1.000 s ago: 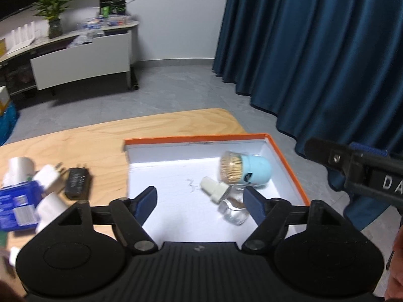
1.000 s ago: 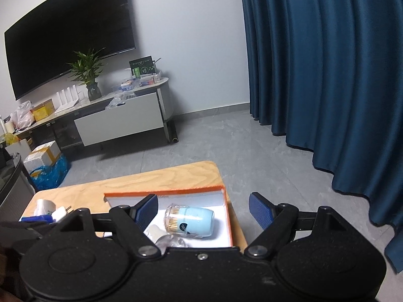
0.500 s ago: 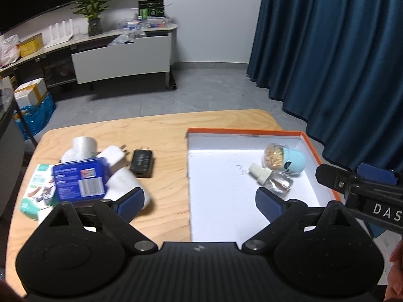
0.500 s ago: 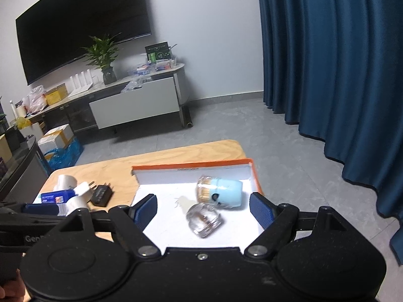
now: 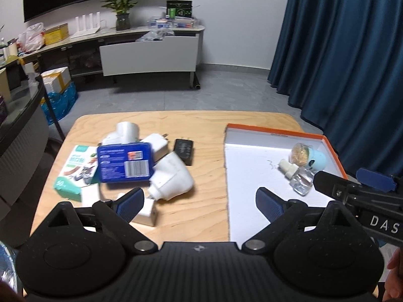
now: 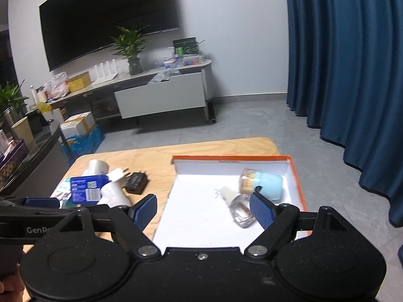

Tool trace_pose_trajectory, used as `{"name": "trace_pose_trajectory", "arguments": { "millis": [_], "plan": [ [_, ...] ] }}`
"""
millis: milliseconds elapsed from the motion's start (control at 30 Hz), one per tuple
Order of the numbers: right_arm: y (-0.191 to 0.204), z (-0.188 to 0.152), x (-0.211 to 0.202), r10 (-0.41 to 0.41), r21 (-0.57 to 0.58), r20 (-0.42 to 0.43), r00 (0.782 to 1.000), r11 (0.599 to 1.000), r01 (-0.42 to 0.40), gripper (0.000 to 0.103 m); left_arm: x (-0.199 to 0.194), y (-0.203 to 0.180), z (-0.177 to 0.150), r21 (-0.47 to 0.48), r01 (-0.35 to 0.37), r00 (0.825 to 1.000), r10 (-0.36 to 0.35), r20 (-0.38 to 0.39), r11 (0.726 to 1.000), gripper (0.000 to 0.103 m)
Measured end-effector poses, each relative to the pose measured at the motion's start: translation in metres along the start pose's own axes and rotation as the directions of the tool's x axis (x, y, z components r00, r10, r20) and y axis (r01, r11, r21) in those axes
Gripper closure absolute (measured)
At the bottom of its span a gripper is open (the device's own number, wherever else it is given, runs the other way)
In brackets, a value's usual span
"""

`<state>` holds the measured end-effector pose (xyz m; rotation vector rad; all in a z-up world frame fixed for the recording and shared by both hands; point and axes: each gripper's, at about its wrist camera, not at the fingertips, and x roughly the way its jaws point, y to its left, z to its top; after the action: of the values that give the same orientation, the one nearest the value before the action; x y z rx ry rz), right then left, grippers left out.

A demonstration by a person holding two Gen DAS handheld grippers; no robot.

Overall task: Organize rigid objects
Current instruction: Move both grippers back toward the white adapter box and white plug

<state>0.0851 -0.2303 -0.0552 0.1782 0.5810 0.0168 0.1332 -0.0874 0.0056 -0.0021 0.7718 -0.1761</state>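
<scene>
An orange-rimmed white tray (image 5: pixel 277 130) (image 6: pixel 226 158) on the right of the wooden table holds a light-blue toothpick jar (image 5: pixel 309 157) (image 6: pixel 264 183) and a clear glass bottle (image 5: pixel 298 180) (image 6: pixel 239 209), both lying down. On the left is a pile: a blue tin (image 5: pixel 124 162) (image 6: pixel 85 188), white plug adapters (image 5: pixel 172 176), a black charger (image 5: pixel 184 149) (image 6: pixel 136 182), a green-white box (image 5: pixel 75 173) and a small white cube (image 5: pixel 146 211). My left gripper (image 5: pixel 200 205) is open above the table between pile and tray. My right gripper (image 6: pixel 203 211) is open over the tray's near part, holding nothing.
The table (image 5: pixel 161 123) ends just past the tray, beside a blue curtain (image 5: pixel 352 63). A white cabinet (image 5: pixel 148 52) and a plant (image 5: pixel 121 7) stand at the far wall. A dark counter (image 5: pixel 22 120) flanks the table's left side.
The left gripper's jaws have spread wider, and it has swung from over the tray toward the left, so the pile is in view. The right gripper has drawn back, showing more of the table.
</scene>
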Motion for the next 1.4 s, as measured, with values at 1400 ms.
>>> {"name": "trace_pose_trajectory", "arguments": {
  "millis": [1400],
  "plan": [
    [0.087, -0.038, 0.019, 0.170, -0.088, -0.104, 0.980, 0.980, -0.180, 0.007, -0.003, 0.127, -0.044, -0.256, -0.129, 0.991, 0.131, -0.010, 0.958, 0.004]
  ]
}}
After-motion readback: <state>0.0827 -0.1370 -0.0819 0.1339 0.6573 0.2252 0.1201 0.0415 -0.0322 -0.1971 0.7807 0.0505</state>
